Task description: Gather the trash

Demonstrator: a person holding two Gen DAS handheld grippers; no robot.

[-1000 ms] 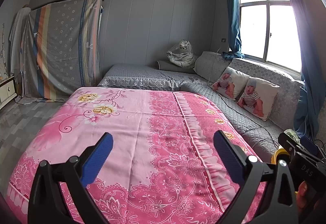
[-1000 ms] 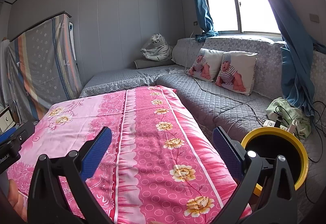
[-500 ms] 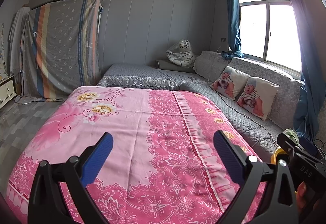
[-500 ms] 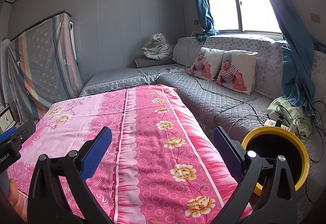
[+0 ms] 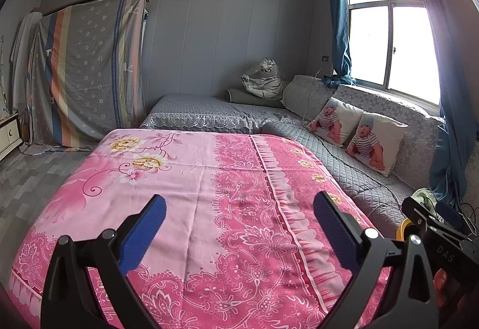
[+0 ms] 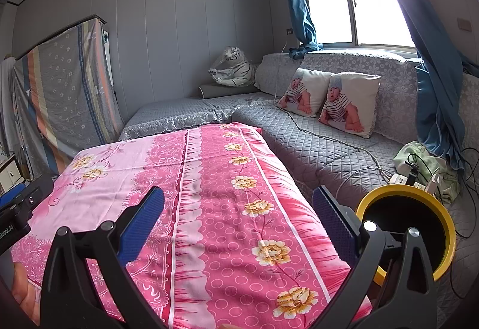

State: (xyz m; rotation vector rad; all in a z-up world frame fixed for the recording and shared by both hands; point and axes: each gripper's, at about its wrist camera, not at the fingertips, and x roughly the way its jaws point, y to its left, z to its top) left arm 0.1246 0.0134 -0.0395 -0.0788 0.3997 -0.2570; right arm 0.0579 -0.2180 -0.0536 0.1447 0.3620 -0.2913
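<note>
A yellow bin (image 6: 419, 203) with a black inside stands at the lower right in the right wrist view, just right of my right gripper (image 6: 238, 219); only a sliver of the bin (image 5: 402, 231) shows in the left wrist view. Both grippers hover open over a pink flowered cloth (image 5: 209, 194) (image 6: 215, 194) with nothing between their blue pads. My left gripper (image 5: 239, 224) is over the cloth's near middle. No loose trash shows on the cloth.
A grey quilted sofa (image 6: 314, 143) wraps around the far and right sides, with two baby-print cushions (image 6: 332, 103) and a toy tiger (image 6: 233, 67). Cables, a power strip (image 6: 401, 178) and a green cloth (image 6: 425, 161) lie behind the bin. A draped cupboard (image 5: 86, 68) stands at the left.
Both views have shifted only slightly; the grippers stay open above the pink cloth and nothing was picked up.
</note>
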